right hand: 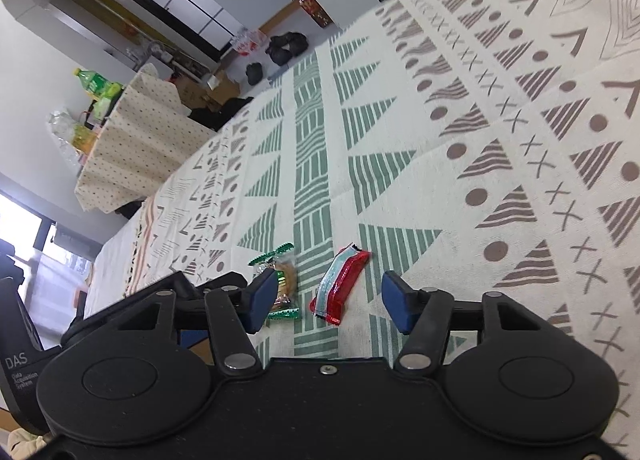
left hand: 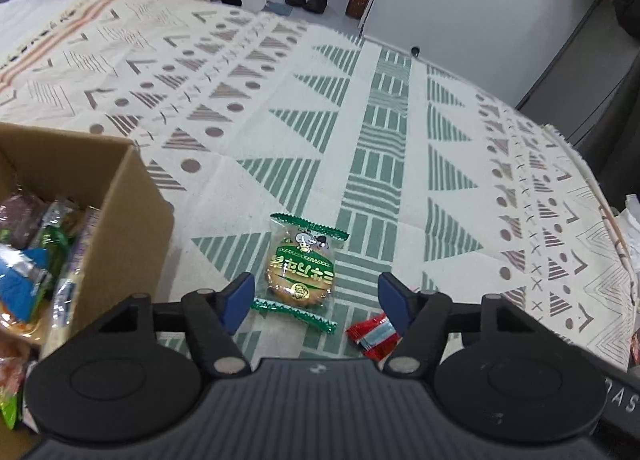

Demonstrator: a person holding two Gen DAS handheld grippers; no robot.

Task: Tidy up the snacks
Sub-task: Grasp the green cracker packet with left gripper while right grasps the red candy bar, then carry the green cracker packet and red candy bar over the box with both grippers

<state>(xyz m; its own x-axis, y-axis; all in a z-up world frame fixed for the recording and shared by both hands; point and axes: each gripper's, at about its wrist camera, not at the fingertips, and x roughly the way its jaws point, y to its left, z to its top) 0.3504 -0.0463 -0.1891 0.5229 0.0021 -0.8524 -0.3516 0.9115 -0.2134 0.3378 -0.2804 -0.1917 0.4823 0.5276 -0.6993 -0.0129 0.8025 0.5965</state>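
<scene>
Two handheld grippers hover over a surface draped in a cream cloth patterned with green and brown triangles.

In the left wrist view, the left gripper has its blue-padded fingers partly spread, touching nothing. A round biscuit in a clear wrapper with green crimped ends lies flat on the cloth between them, much nearer the finger on the left of the view, which sits just beside the wrapper's edge without clearly pressing it. The wrapper's long axis runs from the camera outward, tilted a little, one crimped end near the gripper body and the other farther out. A small red candy bar wrapper lies just inside the other finger, partly hidden by it. At the left stands an open cardboard box already holding assorted snack packets (their kinds are hard to make out).

In the right wrist view, the right gripper likewise has its fingers partly spread and grips nothing. The red candy bar wrapper lies on the cloth between them, apart from both pads. Its long axis points away from the camera, leaning toward the right of the view. The biscuit lies just beside the left-hand finger, partly behind it.
</scene>
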